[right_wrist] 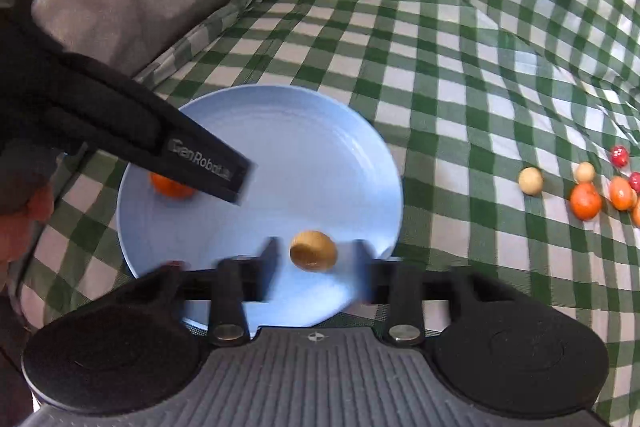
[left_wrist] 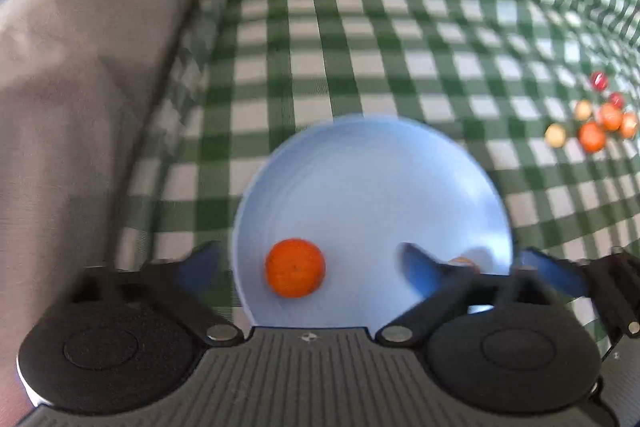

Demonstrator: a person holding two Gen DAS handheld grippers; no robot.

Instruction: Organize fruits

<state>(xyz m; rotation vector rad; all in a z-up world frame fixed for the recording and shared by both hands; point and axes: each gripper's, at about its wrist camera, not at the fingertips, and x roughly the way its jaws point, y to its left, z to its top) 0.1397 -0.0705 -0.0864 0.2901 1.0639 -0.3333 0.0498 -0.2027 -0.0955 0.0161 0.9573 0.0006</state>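
a tan fruit [right_wrist: 313, 251] is seen over the near edge of a blue plate [right_wrist: 320, 147], between the spread fingers of the right gripper [right_wrist: 314, 259], apparently just released. an orange [left_wrist: 295, 267] lies on the plate's left side between the spread left gripper [left_wrist: 360, 267] fingers. next, loose fruits [right_wrist: 586, 201] well right of the plate must be fetched.

Left gripper [left_wrist: 360, 263]: jaws spread wide, the two blue-padded fingers far apart and nothing between them; in the right wrist view its black body reaches in from the left, held in a black-gloved hand [right_wrist: 80, 107]. Right gripper [right_wrist: 314, 259]: jaws parted, fingers [right_wrist: 270, 263] blurred, each standing clear of the small brown fruit between them.
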